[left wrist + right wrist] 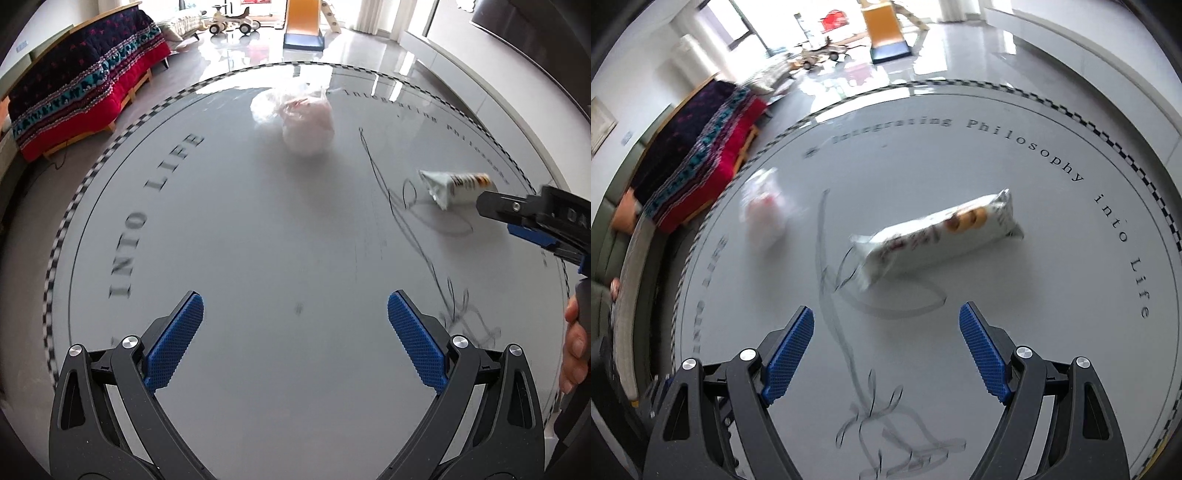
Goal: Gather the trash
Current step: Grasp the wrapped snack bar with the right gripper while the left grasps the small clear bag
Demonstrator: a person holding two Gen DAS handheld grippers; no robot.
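Note:
A white snack wrapper (pixel 938 236) printed with biscuits lies on the round grey table (pixel 1052 332), a short way ahead of my right gripper (pixel 886 332), which stands open with nothing between its blue pads. In the left wrist view the same wrapper (pixel 448 186) sits at the right, partly hidden by the right gripper's black finger (pixel 517 208). A knotted clear plastic bag with pinkish contents (pixel 304 120) rests toward the far side of the table, well ahead of my left gripper (pixel 295 317), which is open and holds nothing. The bag (pixel 764 218) shows blurred at the left in the right wrist view.
The tabletop (pixel 258 240) carries printed lettering and a line drawing, with a checkered rim (pixel 122 136). A bench with a dark and red blanket (pixel 81 96) stands beyond its left edge. A person's hand (pixel 574 350) shows at the right. An orange slide (pixel 303 22) and toys stand far back.

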